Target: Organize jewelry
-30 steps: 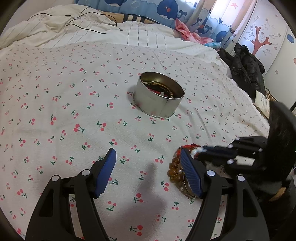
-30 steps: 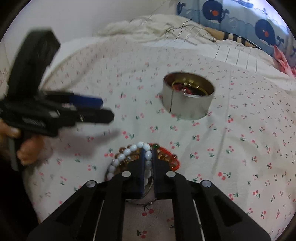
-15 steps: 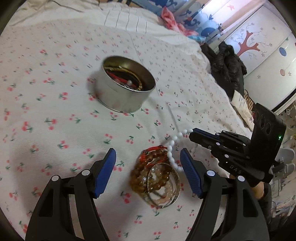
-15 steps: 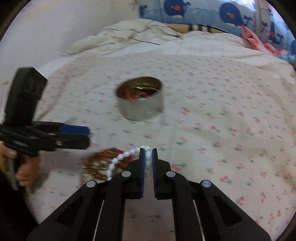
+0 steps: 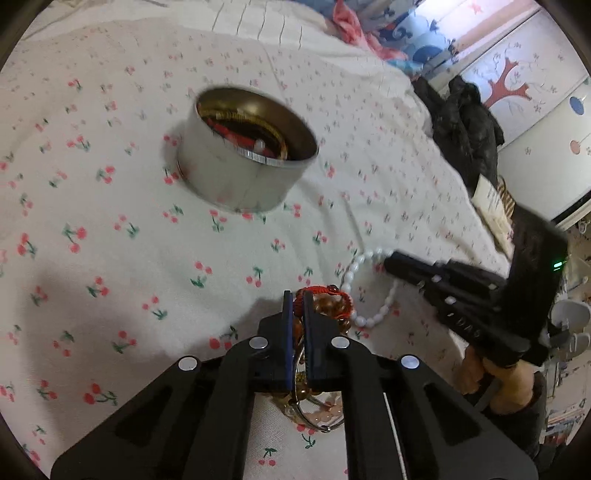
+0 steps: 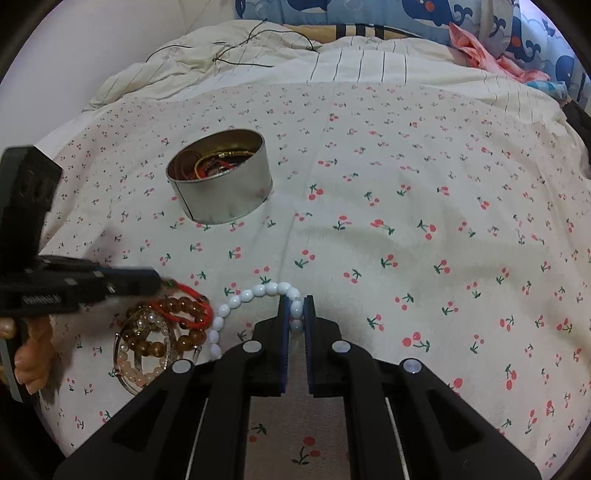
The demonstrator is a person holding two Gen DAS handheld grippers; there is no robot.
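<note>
A round metal tin (image 5: 246, 162) (image 6: 221, 181) holding red and gold jewelry stands on the cherry-print bedsheet. My left gripper (image 5: 296, 295) is shut on a red cord bracelet (image 5: 325, 292) that lies on a pile of brown bead bracelets (image 6: 173, 325) and a clear bangle (image 6: 140, 362). My right gripper (image 6: 295, 301) is shut on a white bead bracelet (image 6: 255, 293), which trails left toward the pile; it also shows in the left wrist view (image 5: 364, 291). The right gripper (image 5: 391, 264) shows in the left wrist view too.
A rumpled striped duvet (image 6: 295, 62) and whale-print pillows (image 6: 369, 14) lie at the head of the bed. Dark clothing (image 5: 465, 122) hangs off the bed's right edge by a painted wardrobe (image 5: 535, 92).
My left gripper has gone from wide open to shut on the red cord bracelet. My right gripper has pulled the white bead bracelet out of the pile to the right.
</note>
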